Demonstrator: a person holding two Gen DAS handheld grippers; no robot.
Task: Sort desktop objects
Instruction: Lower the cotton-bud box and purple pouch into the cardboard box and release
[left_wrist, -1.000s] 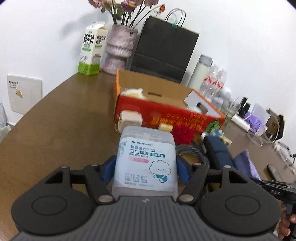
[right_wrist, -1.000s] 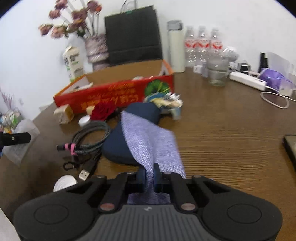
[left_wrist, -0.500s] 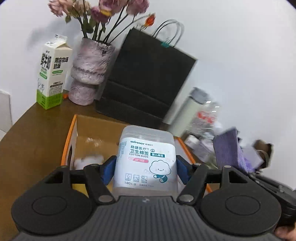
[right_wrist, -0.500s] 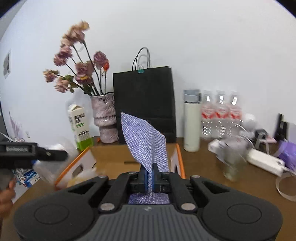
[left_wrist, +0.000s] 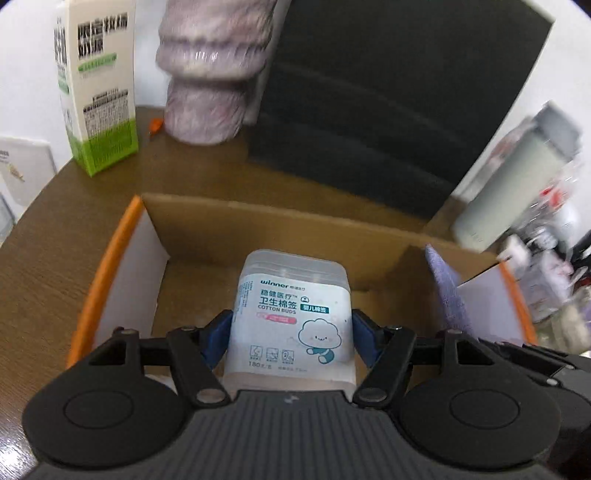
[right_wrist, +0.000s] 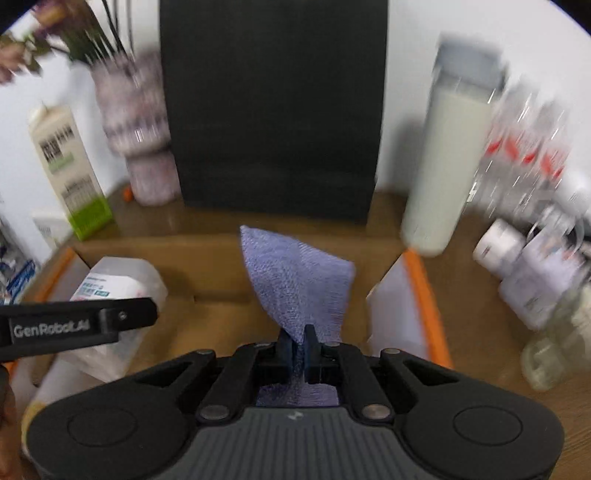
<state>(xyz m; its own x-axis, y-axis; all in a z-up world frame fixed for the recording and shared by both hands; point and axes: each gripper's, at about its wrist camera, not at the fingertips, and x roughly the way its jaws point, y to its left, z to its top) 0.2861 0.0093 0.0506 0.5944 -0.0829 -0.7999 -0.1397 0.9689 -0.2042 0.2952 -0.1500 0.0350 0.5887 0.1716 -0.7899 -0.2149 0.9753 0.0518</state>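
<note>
One open cardboard box (left_wrist: 236, 229) with orange rims sits on the brown table (left_wrist: 44, 266), its far wall facing one black paper bag (left_wrist: 369, 110). The left tongs (left_wrist: 291, 332) are clenched on one clear plastic box of cotton buds (left_wrist: 291, 317), blue pads pressed to its two sides, and hold it over the left part of the cardboard box's interior; whether it touches the bottom cannot be told. From the right wrist view the same cotton-bud box (right_wrist: 122, 280) shows inside the left end of the cardboard box (right_wrist: 424, 291), with something pale and blurred lying under it.

The right tongs (right_wrist: 297, 347) are clamped tight on one purple woven cloth (right_wrist: 295, 288), which stands up from the pinch over the right half of the box; its edge (left_wrist: 448, 295) shows beside the box's right flap in the left view.

Along the table's far edge stand one milk carton (left_wrist: 98, 88), one pinkish vase (left_wrist: 210, 74) with flowers (right_wrist: 44, 40) and one white thermos (right_wrist: 447, 155). To the right of the thermos is a blurred group of clear water bottles (right_wrist: 524, 155); their number cannot be made out.
</note>
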